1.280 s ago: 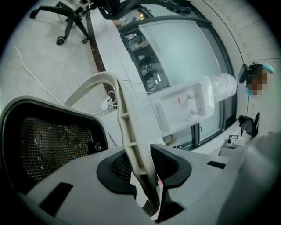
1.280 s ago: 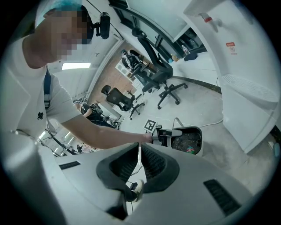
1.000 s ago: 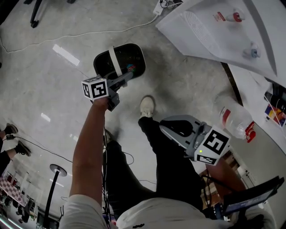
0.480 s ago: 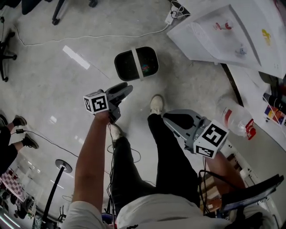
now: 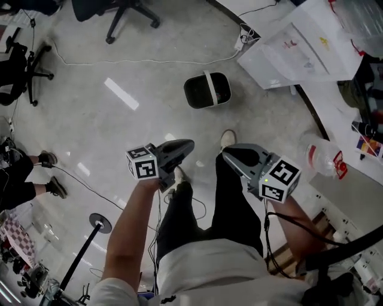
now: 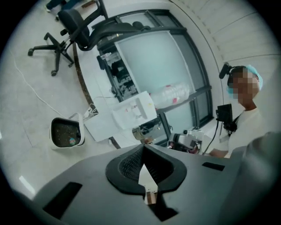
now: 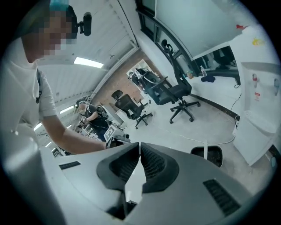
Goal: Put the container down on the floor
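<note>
The container, a black bin with a white handle across its top, stands upright on the grey floor; it also shows in the left gripper view and the right gripper view. My left gripper hangs high above the floor, well short of the bin. Its jaws have just been closing and now meet with nothing between them. My right gripper is beside it over the person's leg, also shut and empty.
A white table with papers lies right of the bin, with a power strip and cable on the floor behind it. Office chairs stand at the back. A plastic bottle is at right, a round stand base at lower left.
The left gripper came off the container's handle and rose toward the camera, its jaws closing. The right gripper rose too. The container stays on the floor and looks farther away.
</note>
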`<state>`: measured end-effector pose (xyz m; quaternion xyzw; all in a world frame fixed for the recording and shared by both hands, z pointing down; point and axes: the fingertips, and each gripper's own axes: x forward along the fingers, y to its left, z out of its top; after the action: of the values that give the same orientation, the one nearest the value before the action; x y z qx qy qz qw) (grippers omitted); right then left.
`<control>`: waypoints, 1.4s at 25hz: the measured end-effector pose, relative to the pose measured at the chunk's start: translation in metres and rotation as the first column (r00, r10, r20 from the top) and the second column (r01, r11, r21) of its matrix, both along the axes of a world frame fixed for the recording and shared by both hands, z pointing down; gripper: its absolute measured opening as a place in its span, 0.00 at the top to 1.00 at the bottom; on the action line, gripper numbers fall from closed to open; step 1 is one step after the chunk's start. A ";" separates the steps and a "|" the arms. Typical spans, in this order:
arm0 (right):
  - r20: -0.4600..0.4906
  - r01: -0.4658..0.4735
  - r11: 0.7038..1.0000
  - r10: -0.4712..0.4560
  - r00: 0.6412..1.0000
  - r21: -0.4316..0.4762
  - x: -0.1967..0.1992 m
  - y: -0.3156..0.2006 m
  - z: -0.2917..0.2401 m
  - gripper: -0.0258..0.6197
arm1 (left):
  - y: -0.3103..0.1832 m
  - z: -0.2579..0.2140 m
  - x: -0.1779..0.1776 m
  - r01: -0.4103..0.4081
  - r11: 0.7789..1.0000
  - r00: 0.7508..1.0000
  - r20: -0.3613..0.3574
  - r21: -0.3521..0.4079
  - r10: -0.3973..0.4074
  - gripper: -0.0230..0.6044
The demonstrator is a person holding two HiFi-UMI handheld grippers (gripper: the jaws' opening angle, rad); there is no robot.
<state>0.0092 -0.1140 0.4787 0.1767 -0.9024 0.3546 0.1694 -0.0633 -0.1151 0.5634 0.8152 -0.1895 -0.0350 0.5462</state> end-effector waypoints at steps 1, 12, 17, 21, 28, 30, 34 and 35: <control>0.012 -0.003 1.000 0.003 1.000 -0.001 -0.007 0.010 -0.010 0.93 | 0.011 -0.016 -0.002 -0.023 1.000 1.000 0.011 0.020 0.023 0.95; 0.044 -0.003 0.999 0.001 0.999 0.051 -0.064 0.114 -0.108 0.93 | 0.126 -0.171 -0.020 -0.192 0.960 0.979 0.112 0.205 0.172 0.95; 0.037 -0.024 0.991 0.019 0.999 0.129 -0.066 0.132 -0.152 0.93 | 0.151 -0.224 -0.027 -0.174 0.946 0.983 0.105 0.275 0.150 0.95; 0.028 -0.058 0.983 0.054 0.998 0.172 -0.057 0.140 -0.175 0.93 | 0.161 -0.258 -0.026 -0.172 0.934 0.983 0.118 0.315 0.141 0.95; 0.032 -0.102 0.970 0.098 0.995 0.220 -0.050 0.152 -0.195 0.93 | 0.167 -0.292 -0.029 -0.192 0.906 0.977 0.157 0.378 0.141 0.95; 0.036 -0.098 0.969 0.093 0.995 0.227 -0.050 0.158 -0.200 0.93 | 0.170 -0.295 -0.026 -0.194 0.904 0.977 0.158 0.382 0.143 0.95; 0.039 -0.101 0.968 0.095 0.995 0.228 -0.046 0.165 -0.206 0.93 | 0.170 -0.300 -0.019 -0.186 0.908 0.980 0.137 0.375 0.145 0.95; 0.037 -0.098 0.968 0.092 0.995 0.229 -0.045 0.165 -0.208 0.93 | 0.170 -0.303 -0.017 -0.185 0.908 0.981 0.132 0.375 0.145 0.95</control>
<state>-0.0362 0.0509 0.2710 0.2337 -0.9300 0.2576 0.1187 -0.0804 0.0551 0.2605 0.9205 -0.1365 0.0159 0.3659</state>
